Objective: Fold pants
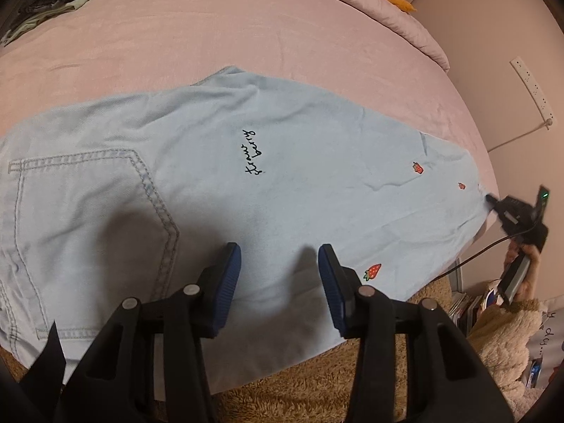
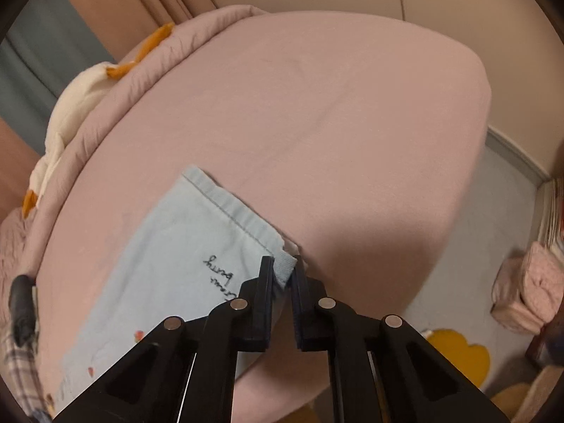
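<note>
The pants (image 1: 211,183), light blue w/ small strawberry prints, lie flat on the pink bed (image 1: 246,35), near its front edge. Left gripper (image 1: 280,275) hovers over the pants beside the back pocket (image 1: 88,218); its fingers (image 1: 229,275) are apart, nothing between them. Right gripper (image 2: 283,275) is at the hem corner of the pants; fingers (image 2: 264,289) clenched on the cloth there. A folded blanket (image 2: 141,70) is at the bed's far side.
</note>
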